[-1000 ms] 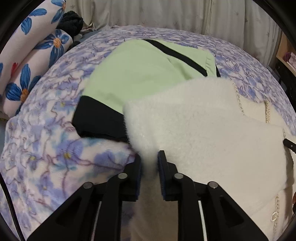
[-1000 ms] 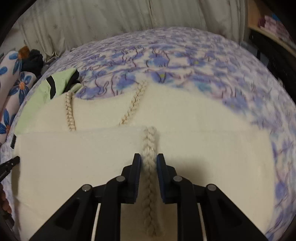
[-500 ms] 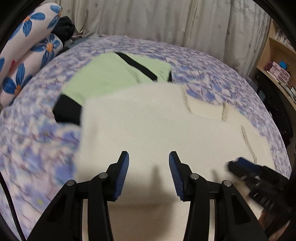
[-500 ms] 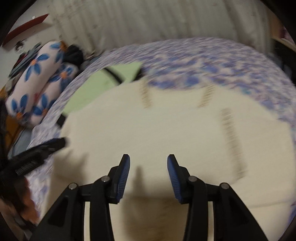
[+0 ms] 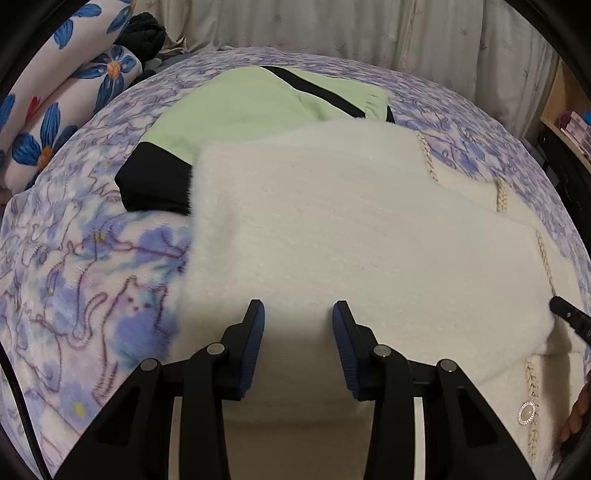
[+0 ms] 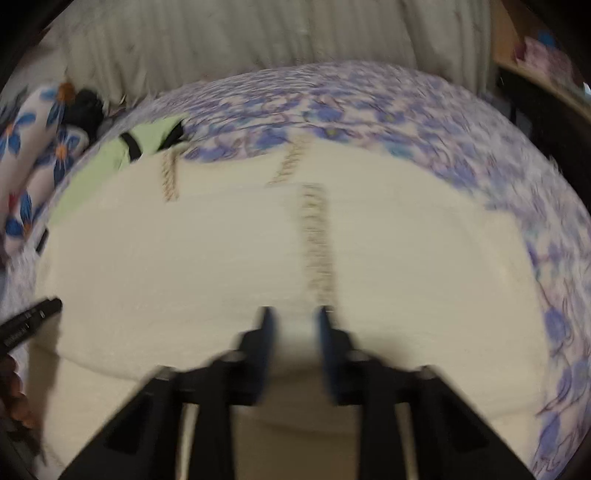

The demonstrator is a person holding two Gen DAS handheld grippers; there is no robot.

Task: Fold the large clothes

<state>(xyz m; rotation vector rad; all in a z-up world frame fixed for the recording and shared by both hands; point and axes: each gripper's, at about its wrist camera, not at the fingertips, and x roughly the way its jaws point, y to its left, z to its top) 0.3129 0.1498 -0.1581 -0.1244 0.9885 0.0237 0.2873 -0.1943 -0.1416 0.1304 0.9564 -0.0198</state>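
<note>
A fluffy cream-white knit garment with braided rope trim [image 5: 369,236] is laid folded across the bed with a purple-blue floral blanket [image 5: 85,280], its far left corner overlapping a light-green garment with black bands [image 5: 251,110]. The left gripper [image 5: 297,343] is held wide apart above the near folded edge, nothing between the blue pads. The right gripper [image 6: 293,347] is seen only through heavy blur; its jaws appear parted over the near edge beside the braided trim [image 6: 316,243] (contact with the fabric cannot be judged). A round jewelled button [image 5: 527,413] is seen on the lower layer at the right. Blue-flowered white pillows [image 5: 55,110] are lined along the bed's left side, and pale curtains [image 5: 369,33] are hung behind.
</note>
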